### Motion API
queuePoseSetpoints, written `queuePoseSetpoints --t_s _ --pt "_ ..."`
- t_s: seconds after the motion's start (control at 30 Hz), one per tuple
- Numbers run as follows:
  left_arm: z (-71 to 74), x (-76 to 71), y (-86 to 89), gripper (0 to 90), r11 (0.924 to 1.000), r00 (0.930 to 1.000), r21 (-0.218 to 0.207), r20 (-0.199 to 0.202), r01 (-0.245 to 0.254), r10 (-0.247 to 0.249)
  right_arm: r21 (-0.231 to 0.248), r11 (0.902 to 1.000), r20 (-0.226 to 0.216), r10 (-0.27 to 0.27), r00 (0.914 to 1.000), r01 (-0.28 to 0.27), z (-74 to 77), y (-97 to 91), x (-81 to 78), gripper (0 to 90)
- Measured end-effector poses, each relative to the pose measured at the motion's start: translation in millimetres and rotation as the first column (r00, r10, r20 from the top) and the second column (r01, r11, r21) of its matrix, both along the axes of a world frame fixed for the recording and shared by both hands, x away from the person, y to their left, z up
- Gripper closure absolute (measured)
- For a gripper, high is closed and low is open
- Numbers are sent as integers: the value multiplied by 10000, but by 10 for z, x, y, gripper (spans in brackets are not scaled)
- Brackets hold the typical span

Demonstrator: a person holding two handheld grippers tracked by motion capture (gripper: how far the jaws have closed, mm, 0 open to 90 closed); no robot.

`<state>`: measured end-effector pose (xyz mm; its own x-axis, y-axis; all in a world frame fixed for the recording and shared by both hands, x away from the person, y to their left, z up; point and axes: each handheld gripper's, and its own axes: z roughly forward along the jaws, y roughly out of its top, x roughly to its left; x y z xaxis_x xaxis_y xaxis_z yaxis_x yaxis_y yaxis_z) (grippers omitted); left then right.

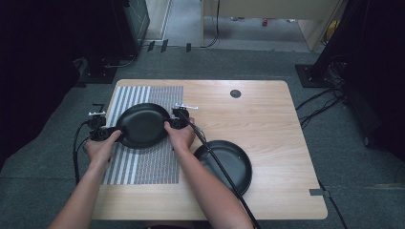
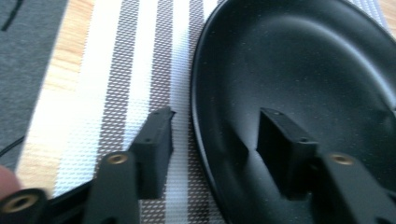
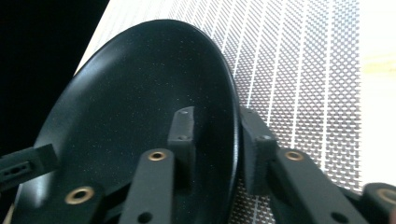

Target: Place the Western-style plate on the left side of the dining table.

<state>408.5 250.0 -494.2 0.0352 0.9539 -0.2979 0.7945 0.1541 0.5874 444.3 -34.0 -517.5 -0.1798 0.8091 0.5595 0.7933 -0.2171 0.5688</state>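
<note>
Black shallow pan (image 1: pixel 142 125) sits over a grey-and-white striped woven placemat (image 1: pixel 143 164) on the left half of a light wooden table (image 1: pixel 267 119), flanked by two hand-held grippers. In the high view, the person's left hand (image 1: pixel 101 147) brings the left gripper (image 1: pixel 116 130) to the pan's left edge, while the right hand (image 1: pixel 180 136) brings the right gripper (image 1: pixel 168 125) to its right edge.

In the left gripper view, the jaws stand wide apart and straddle the pan's rim (image 2: pixel 198 140): one jaw is over the striped mat outside the pan, the other inside the bowl, with clear space between each jaw and the rim. This gripper grasps nothing.

In the right gripper view, the jaws are drawn much closer, one inside the pan (image 3: pixel 130 121) and one outside over the mat's mesh (image 3: pixel 299 79), with the rim (image 3: pixel 236 135) between them. The outer jaw looks to be against the rim; whether the inner jaw also presses on it cannot be told. The pan looks tilted in this view, though the camera's own angle may account for that.

A second black frying pan (image 1: pixel 234 162) lies on bare wood near the table's front right, well apart from the first, with the right gripper's black cable (image 1: pixel 224 174) running across it. A round dark grommet (image 1: pixel 235 93) is set in the tabletop near the far edge. Grey carpet (image 1: pixel 353 171) surrounds the table.
</note>
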Motion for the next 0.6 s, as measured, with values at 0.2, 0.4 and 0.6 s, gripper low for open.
queuePoseSetpoints --t_s 0.2,0.4,0.6 --pt "100 -38 -19 207 9961 9999 876 131 -62 50 -1316 9911 1364 -41 9906 222 112 19 -59 571" --pt "220 -121 -84 134 9965 9983 829 568 88 -136 -1553 9872 2245 0 9745 358 359 -15 -126 544" --pt "301 -248 -161 104 9947 9936 930 1004 433 -526 -819 9963 2331 459 9714 -274 566 -102 -197 449"
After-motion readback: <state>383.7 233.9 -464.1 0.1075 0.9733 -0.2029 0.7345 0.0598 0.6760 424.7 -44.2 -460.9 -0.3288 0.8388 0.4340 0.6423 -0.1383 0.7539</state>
